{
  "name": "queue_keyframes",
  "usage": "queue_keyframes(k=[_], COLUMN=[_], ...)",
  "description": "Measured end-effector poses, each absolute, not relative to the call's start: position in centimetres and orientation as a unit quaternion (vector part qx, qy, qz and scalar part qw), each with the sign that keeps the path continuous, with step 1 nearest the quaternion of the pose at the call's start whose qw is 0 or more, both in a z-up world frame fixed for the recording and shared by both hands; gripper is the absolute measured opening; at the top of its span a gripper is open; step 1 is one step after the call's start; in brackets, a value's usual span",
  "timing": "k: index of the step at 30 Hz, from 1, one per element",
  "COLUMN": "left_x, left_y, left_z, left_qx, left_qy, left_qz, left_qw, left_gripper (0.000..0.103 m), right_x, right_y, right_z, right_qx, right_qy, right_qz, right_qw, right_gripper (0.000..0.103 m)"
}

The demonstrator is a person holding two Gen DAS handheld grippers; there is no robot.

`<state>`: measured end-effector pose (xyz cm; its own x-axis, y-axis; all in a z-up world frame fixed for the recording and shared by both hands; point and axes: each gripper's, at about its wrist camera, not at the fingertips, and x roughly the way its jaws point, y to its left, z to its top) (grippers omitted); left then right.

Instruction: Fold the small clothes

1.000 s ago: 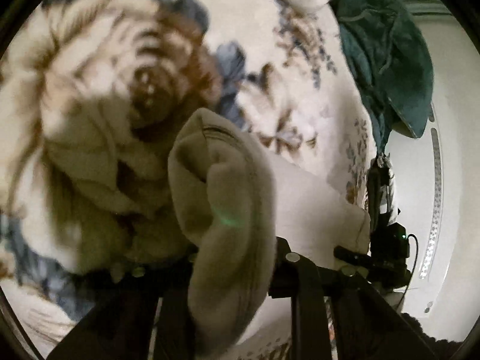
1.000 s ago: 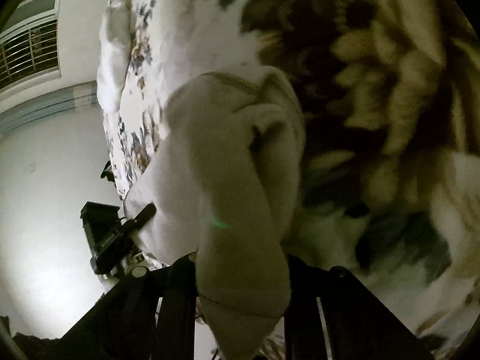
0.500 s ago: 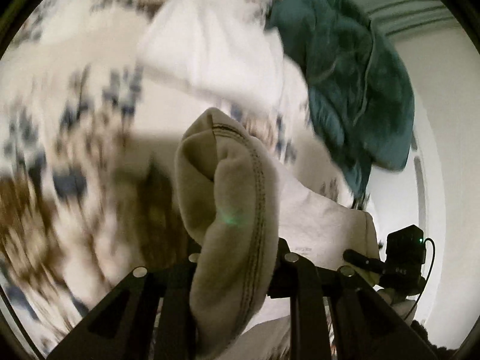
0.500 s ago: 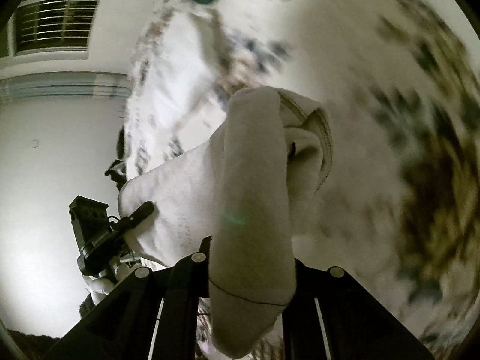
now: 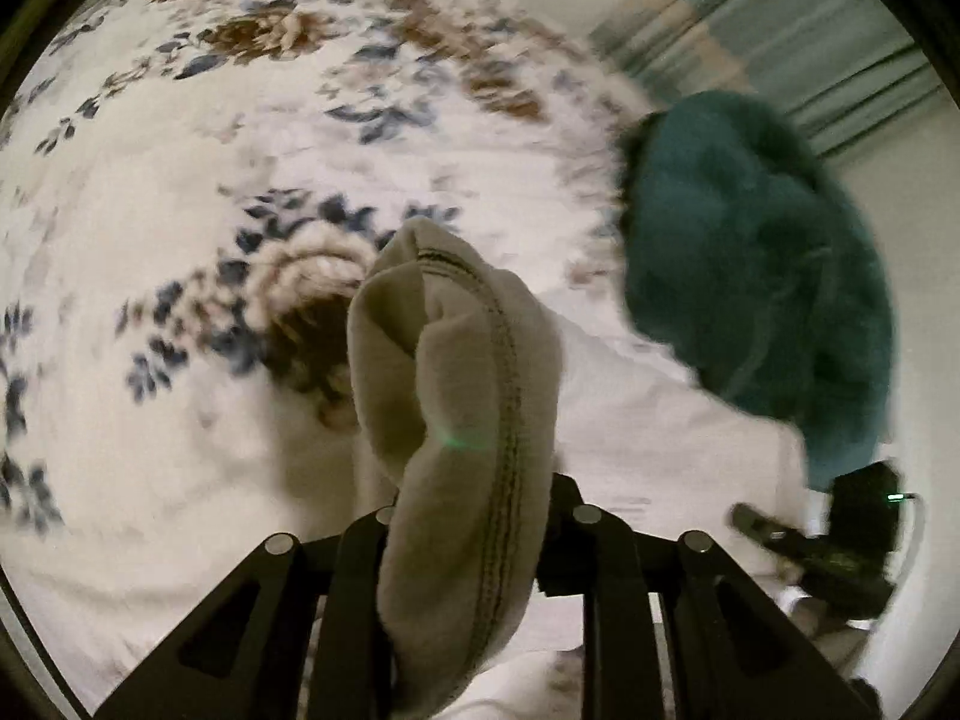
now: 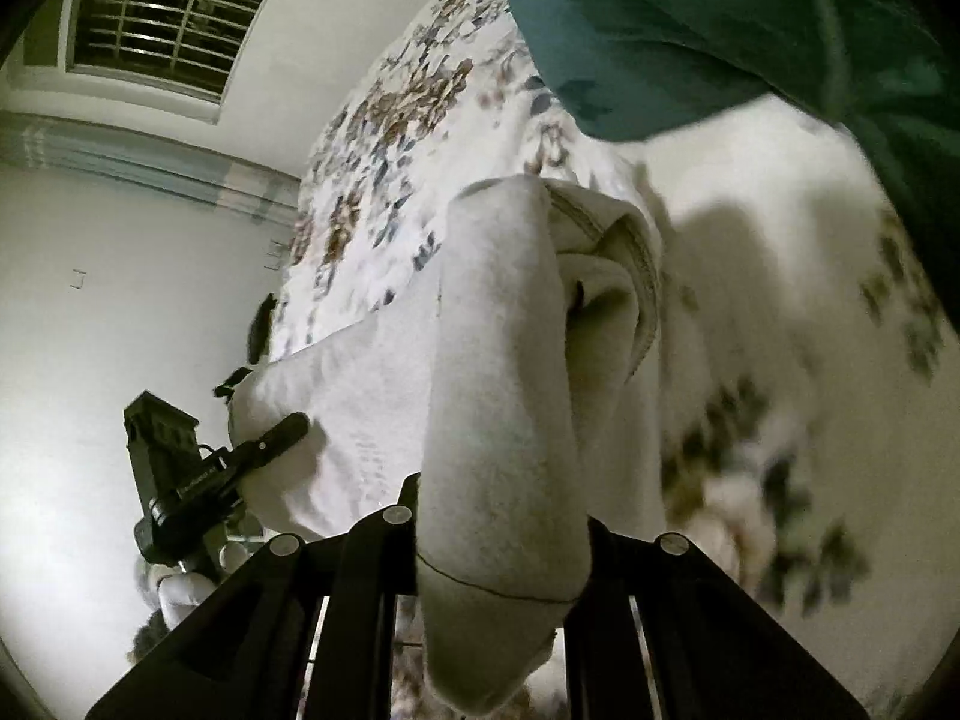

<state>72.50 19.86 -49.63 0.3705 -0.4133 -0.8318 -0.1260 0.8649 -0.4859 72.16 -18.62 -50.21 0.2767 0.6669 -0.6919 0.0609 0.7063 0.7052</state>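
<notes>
While each tool is clamped on one end of the same pale garment, the cloth hangs stretched between them above the bed; the left tool (image 5: 465, 546) has its jaws closed on a bunched, beige corner with dark stitching along the hem, and the right tool (image 6: 498, 540) has its jaws pinched on a thick fold of the opposite corner; the small white garment (image 6: 360, 420) spans the gap, its flat middle panel showing in both wrist views, with the other tool visible at its far edge in each. Beyond the cloth lies the floral bedspread (image 5: 240, 150), blurred in both views; a teal garment (image 5: 756, 276) is heaped on the bed near the held piece, and a curtain (image 5: 810, 30) and a barred window (image 6: 162, 24) sit further off. The likely trouble from here: the bunched grips are bulky and uneven, so a layer could slide out of either tool if the cloth is pulled tauter, and the fold would land crooked; the teal heap lies close enough that the lowered garment might drape onto it instead of the flat bedspread; wrinkles trapped in the gathered corners would probably carry into the finished fold.
</notes>
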Motion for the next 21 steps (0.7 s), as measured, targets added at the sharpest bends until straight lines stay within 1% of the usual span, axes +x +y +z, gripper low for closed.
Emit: queue_keyframes(k=[3,4,5,6,7,8,9,10,11,12,13,14,15,16,17,21], left_x=[74.3,74.4,74.3,74.3,74.2,74.2,74.4,74.0,74.0,73.7,73.3,72.8,72.5,71.8,71.7,70.0], left_y=[19.5,19.4,19.5,19.5,19.5,19.5,19.4,19.3,19.2,18.9,18.6,18.1,17.8,17.1,16.8,14.9], left_z=[-52.0,-52.6,-52.7,-52.6,-52.4,-52.3,-52.1,-51.5,-50.9,-50.4,-49.8,-49.4,-49.3,-48.9,-48.9,-48.0], left_qx=[-0.217,-0.21,-0.208,-0.206,-0.202,-0.192,-0.176,-0.152,-0.141,-0.126,-0.109,-0.096,-0.087,-0.074,-0.068,-0.046], left_qy=[0.58,0.585,0.587,0.585,0.581,0.581,0.583,0.578,0.571,0.562,0.555,0.548,0.544,0.537,0.536,0.54], left_qz=[-0.071,-0.067,-0.065,-0.061,-0.058,-0.049,-0.033,-0.013,-0.003,0.005,0.015,0.026,0.03,0.034,0.038,0.043], left_qw=[0.782,0.78,0.78,0.782,0.786,0.79,0.793,0.801,0.809,0.817,0.824,0.83,0.834,0.84,0.841,0.839], left_gripper=[0.021,0.025,0.027,0.029,0.043,0.054,0.074,0.076,0.076,0.077,0.082,0.089,0.103,0.103,0.103,0.103], right_x=[74.8,75.4,75.3,75.2,75.3,74.8,74.8,74.4,74.1,73.9,73.5,72.9,72.5,72.0,71.4,69.1], right_y=[-17.0,-16.8,-16.7,-16.5,-16.4,-16.5,-16.4,-16.2,-15.9,-15.7,-15.2,-14.6,-14.2,-13.7,-13.2,-12.3], right_z=[-52.2,-52.9,-53.3,-53.5,-53.6,-53.4,-53.1,-52.8,-52.4,-52.1,-51.5,-51.0,-50.7,-50.4,-50.2,-48.9], right_qx=[0.296,0.285,0.281,0.279,0.266,0.255,0.235,0.213,0.188,0.169,0.134,0.096,0.072,0.049,0.025,-0.009], right_qy=[0.58,0.588,0.593,0.596,0.6,0.601,0.606,0.61,0.611,0.611,0.609,0.606,0.604,0.603,0.602,0.597], right_qz=[0.193,0.185,0.18,0.177,0.17,0.165,0.149,0.131,0.113,0.099,0.076,0.049,0.033,0.018,0.0,-0.037], right_qw=[0.734,0.734,0.732,0.732,0.735,0.739,0.745,0.752,0.761,0.767,0.778,0.788,0.793,0.796,0.798,0.801], right_gripper=[0.013,0.013,0.014,0.018,0.021,0.027,0.043,0.05,0.061,0.069,0.078,0.084,0.098,0.103,0.103,0.103])
